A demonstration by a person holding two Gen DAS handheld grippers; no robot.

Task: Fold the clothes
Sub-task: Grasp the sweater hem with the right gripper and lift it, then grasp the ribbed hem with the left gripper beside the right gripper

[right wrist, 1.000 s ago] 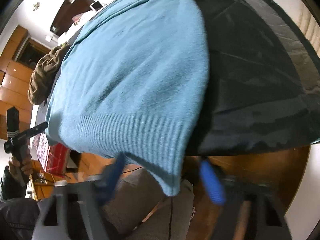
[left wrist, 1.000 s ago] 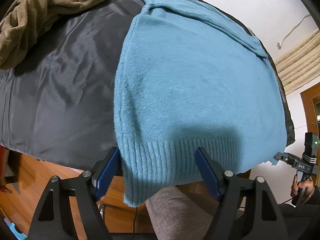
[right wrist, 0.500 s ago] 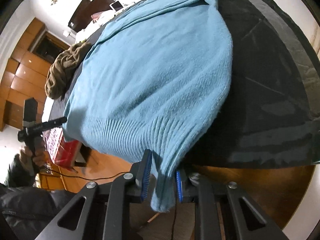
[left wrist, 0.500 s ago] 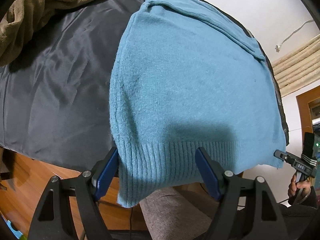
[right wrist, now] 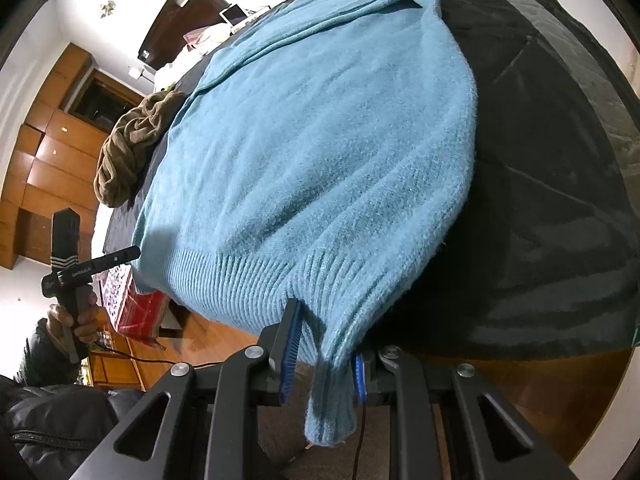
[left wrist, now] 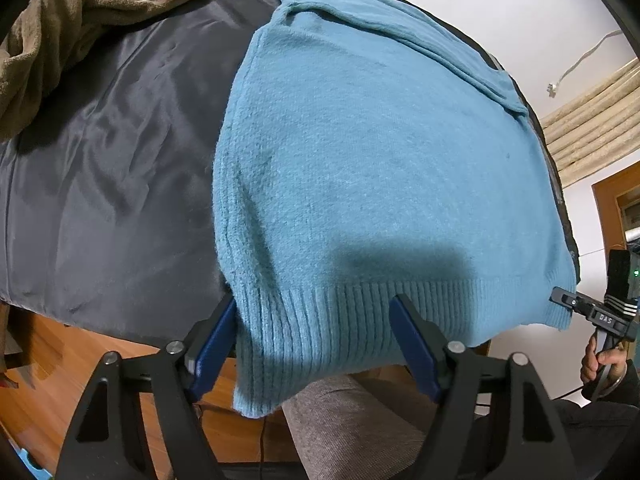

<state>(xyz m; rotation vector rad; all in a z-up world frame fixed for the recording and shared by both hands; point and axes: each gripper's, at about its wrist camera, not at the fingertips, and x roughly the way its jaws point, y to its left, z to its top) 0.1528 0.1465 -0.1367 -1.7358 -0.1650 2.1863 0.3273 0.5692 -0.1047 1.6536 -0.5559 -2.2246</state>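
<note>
Blue sweater [left wrist: 380, 168] flat on dark-sheeted bed [left wrist: 100, 184], hem overhanging for pickup: right claw [right wrist: 324, 356] narrow, pinching hem corner; left claw [left wrist: 312, 344] closing astride other corner, not yet gripping.

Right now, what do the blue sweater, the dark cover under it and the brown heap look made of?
Blue sweater: soft fuzzy knit, probably wool or acrylic, with a ribbed hem. Dark cover: smooth, slightly shiny woven fabric, satin or polyester by its sheen and sharp creases. Brown heap: matte, plush, fleece-like cloth, though it could be terry.
</note>
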